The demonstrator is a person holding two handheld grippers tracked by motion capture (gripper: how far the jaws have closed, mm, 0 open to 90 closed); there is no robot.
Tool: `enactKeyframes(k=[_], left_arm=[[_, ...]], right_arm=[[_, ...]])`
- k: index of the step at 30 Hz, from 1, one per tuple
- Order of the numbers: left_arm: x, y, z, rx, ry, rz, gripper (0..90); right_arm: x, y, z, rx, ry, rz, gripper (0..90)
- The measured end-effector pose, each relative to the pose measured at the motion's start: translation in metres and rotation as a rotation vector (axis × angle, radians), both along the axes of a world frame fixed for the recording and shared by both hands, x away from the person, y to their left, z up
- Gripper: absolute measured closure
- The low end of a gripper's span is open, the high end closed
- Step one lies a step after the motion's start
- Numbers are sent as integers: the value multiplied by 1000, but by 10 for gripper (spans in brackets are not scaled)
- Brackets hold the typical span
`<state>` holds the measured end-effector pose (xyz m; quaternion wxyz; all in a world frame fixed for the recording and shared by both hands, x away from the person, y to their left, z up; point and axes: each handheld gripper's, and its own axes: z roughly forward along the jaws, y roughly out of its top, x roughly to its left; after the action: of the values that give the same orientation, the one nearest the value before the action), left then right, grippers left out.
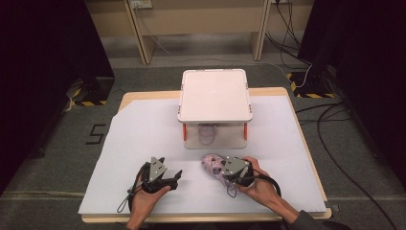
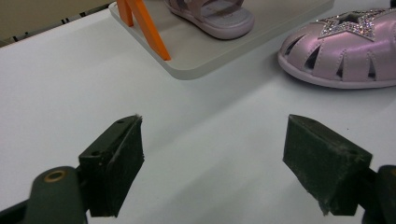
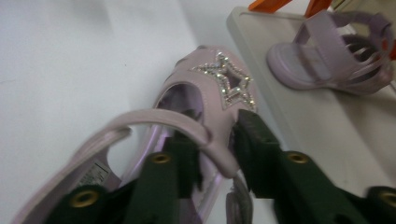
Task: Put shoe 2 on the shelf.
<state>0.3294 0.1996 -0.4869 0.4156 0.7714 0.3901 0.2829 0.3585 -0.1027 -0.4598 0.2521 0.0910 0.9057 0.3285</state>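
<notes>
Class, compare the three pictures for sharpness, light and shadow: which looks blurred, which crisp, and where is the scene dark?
Right gripper view: soft and smeared, the pink sandal in the right gripper blurred. Left gripper view: crisp, the star's sequins glint, a soft shadow lies under the shelf base. High view: the white table evenly lit, surroundings dark, picture grainy.

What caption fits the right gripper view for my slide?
Right gripper shut on a pink star sandal, its pair on the shelf.

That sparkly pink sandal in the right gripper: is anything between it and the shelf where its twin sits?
Nothing visible. The sandal, held by the right gripper, faces bare white table up to the shelf base, beside the other sandal.
</notes>
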Motion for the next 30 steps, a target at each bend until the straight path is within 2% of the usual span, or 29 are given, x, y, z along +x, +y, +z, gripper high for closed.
enactKeyframes(k=[3, 5, 10, 14, 19, 25, 30], left_arm=[[0, 0, 1, 0, -1, 1, 196], [0, 1, 1, -4, -3, 2, 196], [0, 2, 1, -4, -5, 5, 195], [0, 1, 1, -5, -6, 4, 196], [0, 1, 1, -5, -6, 5, 196], [0, 2, 2, -2, -5, 5, 197], [-1, 2, 2, -5, -6, 7, 197]], right_arm=[[-1, -2, 4, 18, -13, -16, 801], [-1, -5, 7, 50, 6, -23, 810], [-1, -10, 18, 107, 4, -37, 818], [4, -18, 21, 133, -3, -90, 818], [17, -29, 22, 125, -54, -165, 818], [35, -34, 20, 120, -87, -254, 818], [51, -30, 18, 69, -140, -316, 819]])
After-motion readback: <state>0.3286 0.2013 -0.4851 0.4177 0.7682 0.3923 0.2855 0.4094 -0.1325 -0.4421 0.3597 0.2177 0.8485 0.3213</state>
